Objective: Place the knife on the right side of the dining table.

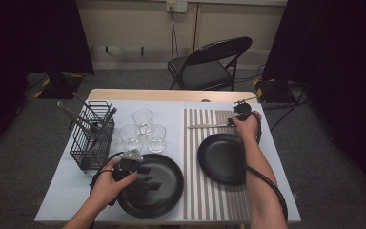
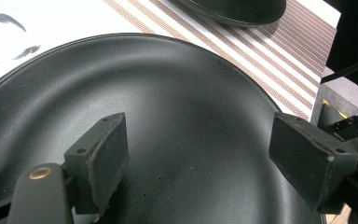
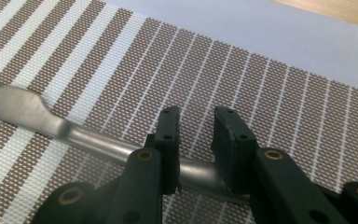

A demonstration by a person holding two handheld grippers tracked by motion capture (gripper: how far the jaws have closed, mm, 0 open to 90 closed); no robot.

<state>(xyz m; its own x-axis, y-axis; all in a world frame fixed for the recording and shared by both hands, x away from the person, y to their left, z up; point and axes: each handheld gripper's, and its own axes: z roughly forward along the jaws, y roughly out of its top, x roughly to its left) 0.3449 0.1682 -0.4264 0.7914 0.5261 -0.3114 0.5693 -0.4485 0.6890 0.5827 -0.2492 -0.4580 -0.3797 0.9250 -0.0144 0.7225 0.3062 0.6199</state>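
A shiny grey knife (image 3: pixel 51 122) lies flat on the striped mat (image 3: pixel 270 93), just behind a black plate (image 1: pixel 221 157).

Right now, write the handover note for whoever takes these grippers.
Left gripper: open, hovering over the near black plate, holding nothing.
Right gripper: jaws around the handle of the knife, which lies on the striped placemat beyond the far black plate.
Done: one plate on the placemat, knife there too.
Left: judging by the layout, probably placing the knife, then the glasses and rack.
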